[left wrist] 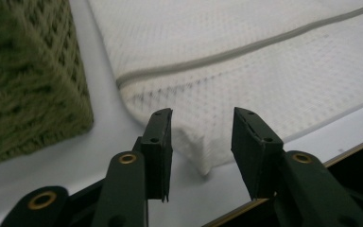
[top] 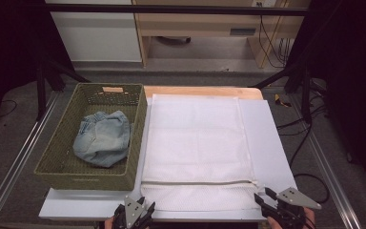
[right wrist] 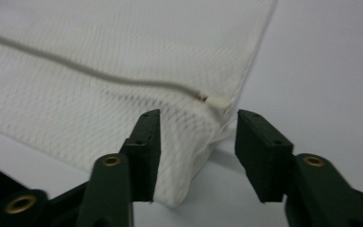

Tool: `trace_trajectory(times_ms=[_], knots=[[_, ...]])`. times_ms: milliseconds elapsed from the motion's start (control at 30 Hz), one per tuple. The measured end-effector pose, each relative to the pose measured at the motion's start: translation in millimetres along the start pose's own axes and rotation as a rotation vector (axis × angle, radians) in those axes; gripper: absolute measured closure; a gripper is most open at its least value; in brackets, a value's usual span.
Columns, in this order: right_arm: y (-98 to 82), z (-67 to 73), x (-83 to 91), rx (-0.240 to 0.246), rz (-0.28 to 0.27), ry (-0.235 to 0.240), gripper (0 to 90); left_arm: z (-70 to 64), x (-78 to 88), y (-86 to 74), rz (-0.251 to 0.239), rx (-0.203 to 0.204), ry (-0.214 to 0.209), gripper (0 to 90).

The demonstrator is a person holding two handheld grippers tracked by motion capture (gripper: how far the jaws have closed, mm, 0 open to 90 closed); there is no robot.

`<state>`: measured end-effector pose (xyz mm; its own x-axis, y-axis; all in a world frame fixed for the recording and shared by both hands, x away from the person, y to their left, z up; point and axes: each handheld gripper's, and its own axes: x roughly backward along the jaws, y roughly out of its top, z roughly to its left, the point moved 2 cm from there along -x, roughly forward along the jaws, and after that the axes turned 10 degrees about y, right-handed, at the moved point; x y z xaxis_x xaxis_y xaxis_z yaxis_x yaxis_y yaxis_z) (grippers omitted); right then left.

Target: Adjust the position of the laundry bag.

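A white mesh laundry bag (top: 198,143) lies flat on the white table top (top: 267,143), its zipper (top: 200,182) running across near the front edge. My left gripper (top: 145,202) is at the bag's near left corner (left wrist: 203,156). That corner lies between its open jaws (left wrist: 202,135), and the pads stand clear of the cloth. My right gripper (top: 262,196) is at the near right corner, close to the zipper's end (right wrist: 212,99). This corner sits between its open jaws (right wrist: 198,137), untouched by either pad.
A green woven basket (top: 138,124) stands left of the bag and holds a crumpled light-blue denim garment (top: 102,138). Its wall (left wrist: 28,85) is close to my left gripper. Black frame posts and cables stand around the table, and the front edge is right below both grippers.
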<state>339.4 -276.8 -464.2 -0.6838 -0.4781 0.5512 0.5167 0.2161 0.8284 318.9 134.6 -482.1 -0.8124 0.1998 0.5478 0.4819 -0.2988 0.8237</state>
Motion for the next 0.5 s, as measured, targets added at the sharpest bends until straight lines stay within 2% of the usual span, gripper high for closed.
trace_trajectory(times_ms=[100, 167, 233, 300, 333, 367, 433, 467, 500], knots=[[8.6, -6.5, 1.6, 0.028, -0.053, -0.053, 32.9, -5.8, 3.6, 9.6, -0.035, -0.014, -0.029, 43.7], [14.7, -12.9, -1.8, 0.05, -0.055, -0.067, 28.5, -8.5, 4.8, 16.5, -0.056, -0.025, -0.045, 37.4], [21.2, -19.6, -5.8, 0.05, -0.046, -0.081, 22.5, -9.7, 3.7, 24.3, -0.079, -0.041, -0.057, 32.2], [25.4, -31.1, -9.4, 0.024, -0.03, -0.089, 25.9, -8.6, -0.9, 37.0, -0.086, -0.046, -0.074, 24.2], [25.4, -31.1, -9.4, 0.024, -0.03, -0.089, 25.9, -8.6, -0.9, 37.0, -0.086, -0.046, -0.074, 23.4], [24.3, -36.1, -10.9, 0.012, -0.015, -0.101, 32.2, -8.1, -2.3, 40.8, -0.09, -0.045, -0.076, 22.9], [23.2, -37.9, -12.1, 0.005, -0.007, -0.103, 32.9, -8.6, -5.7, 47.0, -0.097, -0.054, -0.082, 22.8], [20.5, -40.7, -14.7, 0.001, 0.013, -0.103, 37.5, -9.7, -7.7, 49.5, -0.095, -0.059, -0.085, 21.3], [20.5, -40.7, -14.7, 0.001, 0.013, -0.103, 37.5, -11.1, -10.0, 51.8, -0.095, -0.065, -0.09, 21.3]])
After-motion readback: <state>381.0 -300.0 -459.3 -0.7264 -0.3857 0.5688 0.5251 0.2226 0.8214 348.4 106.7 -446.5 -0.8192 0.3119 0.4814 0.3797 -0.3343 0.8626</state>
